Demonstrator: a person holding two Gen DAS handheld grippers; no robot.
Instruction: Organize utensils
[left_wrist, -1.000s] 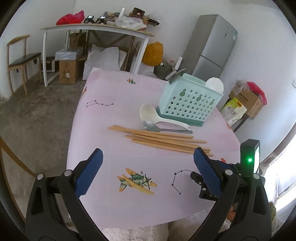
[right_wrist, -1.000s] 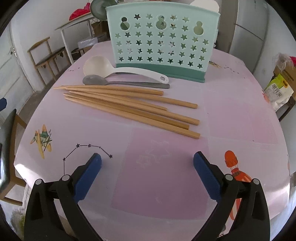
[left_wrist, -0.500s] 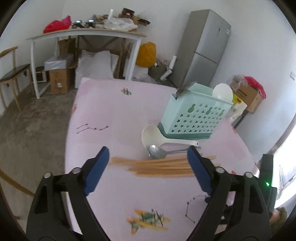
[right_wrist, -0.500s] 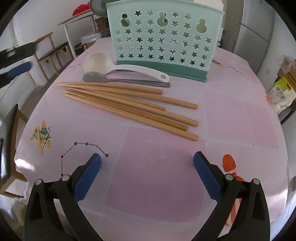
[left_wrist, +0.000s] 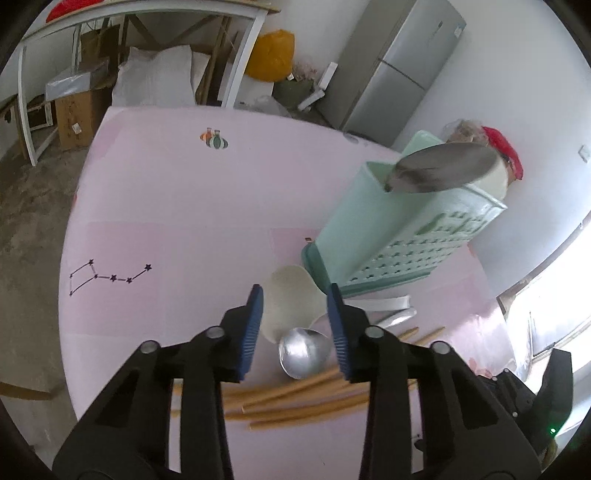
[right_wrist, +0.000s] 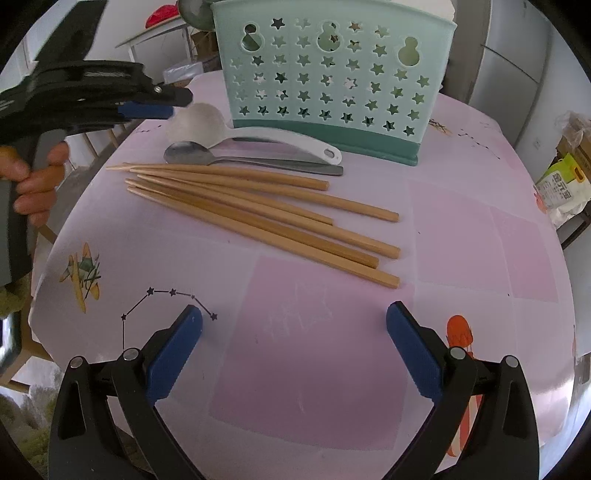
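The right gripper (right_wrist: 294, 325) is gaping wide, empty. Beyond it, wooden chopsticks (right_wrist: 258, 210), a steel spoon (right_wrist: 192, 154) and a white ladle (right_wrist: 201, 123) are lying before the mint star-cut caddy (right_wrist: 332, 74) (already holding utensils). The left gripper (left_wrist: 294, 295) has just been narrowing around the ladle's bowl, not yet gripping.

Domestic room, part dining, part storage — grey refrigerator (left_wrist: 399, 62) against white wall, pink patterned tablecloth (left_wrist: 184, 206), bare concrete floor (left_wrist: 26, 206), cardboard boxes (left_wrist: 74, 114) under trestle table (left_wrist: 155, 18).
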